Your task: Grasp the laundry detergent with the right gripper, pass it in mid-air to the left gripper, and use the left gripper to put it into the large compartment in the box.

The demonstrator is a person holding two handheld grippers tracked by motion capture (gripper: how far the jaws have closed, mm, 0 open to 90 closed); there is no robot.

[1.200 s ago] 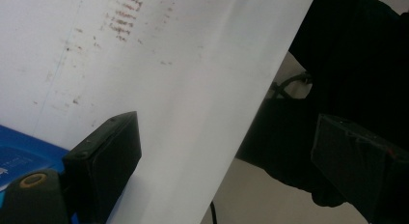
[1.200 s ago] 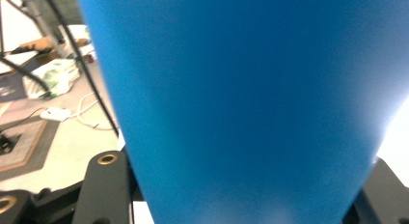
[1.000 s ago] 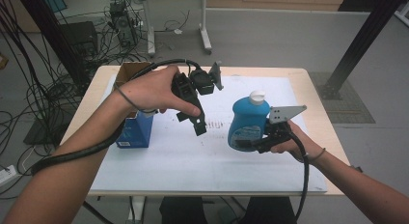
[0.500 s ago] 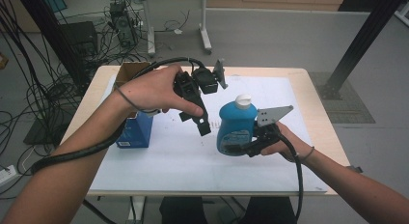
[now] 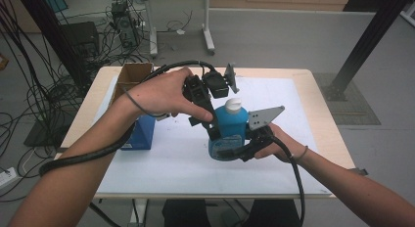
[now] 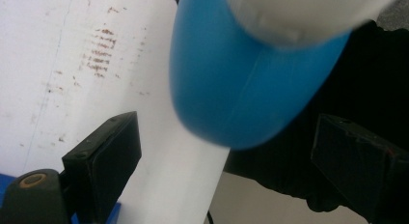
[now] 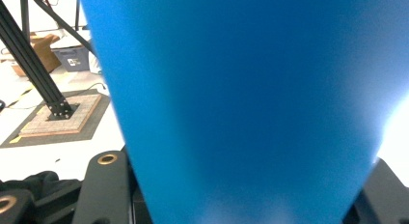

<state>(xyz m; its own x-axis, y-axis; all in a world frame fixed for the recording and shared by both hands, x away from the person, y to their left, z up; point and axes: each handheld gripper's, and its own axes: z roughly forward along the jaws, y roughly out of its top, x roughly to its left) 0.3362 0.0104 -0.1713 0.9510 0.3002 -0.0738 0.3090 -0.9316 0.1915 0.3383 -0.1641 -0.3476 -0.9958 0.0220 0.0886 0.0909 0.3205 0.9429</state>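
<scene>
Two grippers are meeting over the middle of the table (image 5: pixel 313 90). Nearest the person's edge, the right gripper (image 5: pixel 230 151) is clamping the base of the blue bottle (image 5: pixel 230 126), holding it upright above the white sheet (image 5: pixel 161 158). Just behind, the left gripper (image 5: pixel 214 131) is hanging with jaws apart beside the bottle's shoulder, its white cap (image 5: pixel 233 105) blurred. Farther toward the left edge, a blue box (image 5: pixel 139 134) and a cardboard box (image 5: pixel 132 75) are standing.

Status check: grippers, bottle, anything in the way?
Right gripper shut on blue bottle. Left gripper open beside the bottle, below its white cap. Blue box sits off to the left, clear.
</scene>
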